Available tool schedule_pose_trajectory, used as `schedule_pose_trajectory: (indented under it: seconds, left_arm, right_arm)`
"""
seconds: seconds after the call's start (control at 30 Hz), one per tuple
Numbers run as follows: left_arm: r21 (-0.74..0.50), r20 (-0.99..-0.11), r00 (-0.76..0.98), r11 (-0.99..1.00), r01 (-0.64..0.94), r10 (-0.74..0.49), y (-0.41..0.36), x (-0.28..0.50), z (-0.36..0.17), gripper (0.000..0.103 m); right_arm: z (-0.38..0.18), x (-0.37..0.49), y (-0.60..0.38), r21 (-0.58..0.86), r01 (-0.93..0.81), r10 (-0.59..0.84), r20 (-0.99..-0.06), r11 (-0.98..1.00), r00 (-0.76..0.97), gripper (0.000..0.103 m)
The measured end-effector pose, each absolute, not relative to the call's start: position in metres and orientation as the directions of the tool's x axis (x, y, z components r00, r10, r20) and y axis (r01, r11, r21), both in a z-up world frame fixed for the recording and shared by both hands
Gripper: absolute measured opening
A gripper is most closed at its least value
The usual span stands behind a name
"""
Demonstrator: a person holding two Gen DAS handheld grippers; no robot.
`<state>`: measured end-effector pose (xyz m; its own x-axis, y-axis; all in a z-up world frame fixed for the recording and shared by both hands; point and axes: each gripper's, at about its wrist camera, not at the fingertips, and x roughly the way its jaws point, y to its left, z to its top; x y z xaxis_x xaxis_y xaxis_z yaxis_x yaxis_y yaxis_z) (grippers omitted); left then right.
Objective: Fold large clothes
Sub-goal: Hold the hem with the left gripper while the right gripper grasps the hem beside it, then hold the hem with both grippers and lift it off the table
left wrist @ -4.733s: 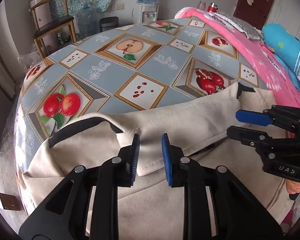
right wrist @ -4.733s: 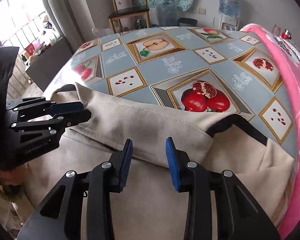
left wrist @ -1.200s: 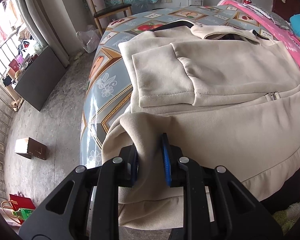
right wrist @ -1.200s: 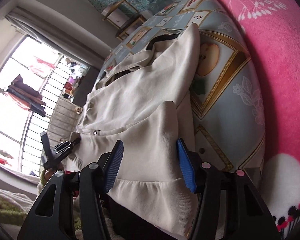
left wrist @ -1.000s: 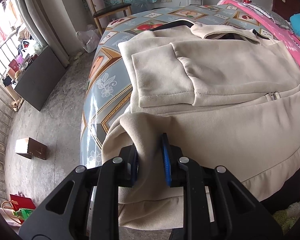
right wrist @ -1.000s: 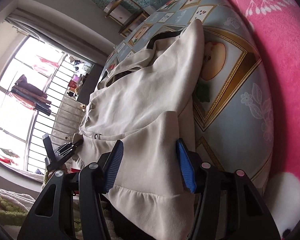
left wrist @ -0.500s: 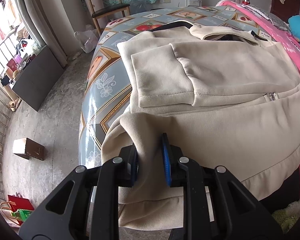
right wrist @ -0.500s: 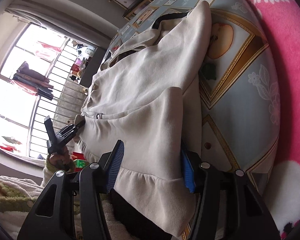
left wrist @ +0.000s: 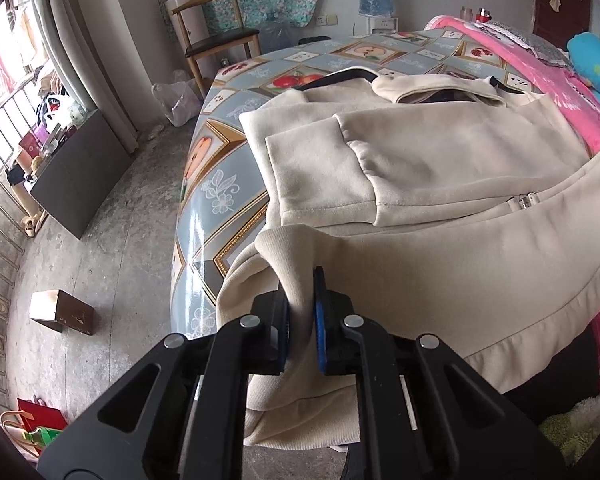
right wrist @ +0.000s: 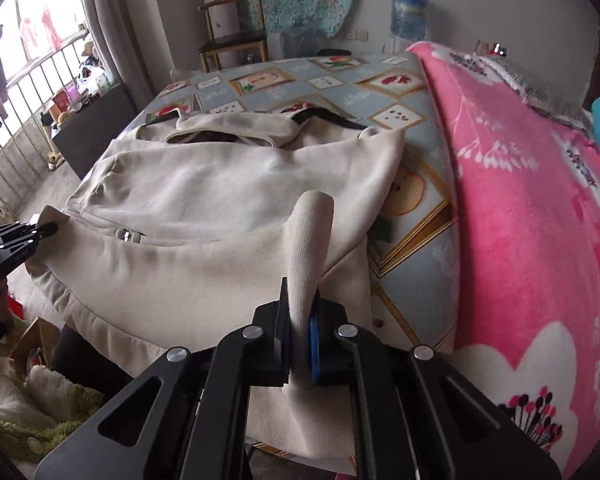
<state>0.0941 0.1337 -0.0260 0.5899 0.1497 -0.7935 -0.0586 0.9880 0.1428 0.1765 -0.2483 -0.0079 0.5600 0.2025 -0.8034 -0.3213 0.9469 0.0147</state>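
Observation:
A large beige zip jacket (left wrist: 440, 184) lies on the table (left wrist: 216, 196) with its sleeves folded over the chest and its collar at the far side. Its ribbed hem hangs over the near edge. My left gripper (left wrist: 300, 312) is shut on the hem's left corner. My right gripper (right wrist: 299, 328) is shut on the hem's right corner, and a fold of the jacket (right wrist: 228, 184) stands up from the jaws. The left gripper also shows at the left edge of the right wrist view (right wrist: 40, 230).
The table carries a fruit-pattern cloth (right wrist: 416, 248). A pink blanket (right wrist: 540, 216) lies to its right. A wooden chair (left wrist: 216, 36), a dark cabinet (left wrist: 80, 168) and a small box (left wrist: 62, 312) stand on the floor to the left. A water dispenser (right wrist: 408, 16) stands at the back wall.
My right gripper has closed on the hem's right corner and turned level, facing the collar. My left gripper keeps its hold on the left corner and has hardly moved.

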Motion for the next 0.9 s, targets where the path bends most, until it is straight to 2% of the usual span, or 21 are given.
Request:
schedule_pose_trajectory:
  seconds: [0.17,0.33,0.47,0.57,0.67,0.73,0.8,0.9]
  left_arm:
    - [0.121,-0.818,0.559,0.991,-0.062,0.135,0.141,0.097,-0.036,0.010]
    - [0.058,-0.789,0.609,0.996,-0.061,0.083,0.150,0.076,-0.013,0.008]
    - [-0.042,-0.757,0.653,0.997,-0.057,0.006,0.164,0.048,0.015,0.008]
    - [-0.129,-0.733,0.678,0.990,-0.058,-0.056,0.178,0.056,0.020,0.008]
    - [-0.165,-0.730,0.680,0.983,-0.081,-0.067,0.186,0.088,0.011,0.007]
    - [-0.158,-0.745,0.666,0.982,-0.100,-0.052,0.187,0.110,-0.001,0.007]
    - [-0.095,-0.766,0.643,0.989,-0.116,0.002,0.183,0.125,-0.014,0.006]
    - [-0.062,-0.777,0.628,0.990,-0.128,0.032,0.180,0.130,-0.019,0.006]
  right_arm:
    - [-0.035,0.189,-0.240,-0.049,-0.266,0.112,-0.823,0.963,0.556,0.007]
    - [-0.009,0.171,-0.252,0.025,-0.238,0.167,-0.783,0.971,0.599,0.006]
    - [0.018,0.150,-0.261,0.060,-0.231,0.200,-0.731,0.971,0.652,0.006]
    - [0.011,0.169,-0.264,0.100,-0.208,0.214,-0.729,0.973,0.651,0.006]
    - [-0.011,0.205,-0.270,0.178,-0.160,0.239,-0.745,0.971,0.623,0.006]
    - [-0.030,0.226,-0.273,0.201,-0.119,0.232,-0.767,0.972,0.599,0.006]
    - [-0.049,0.240,-0.272,0.208,-0.084,0.219,-0.794,0.974,0.567,0.006]
    - [-0.047,0.237,-0.268,0.206,-0.068,0.206,-0.782,0.976,0.589,0.006]
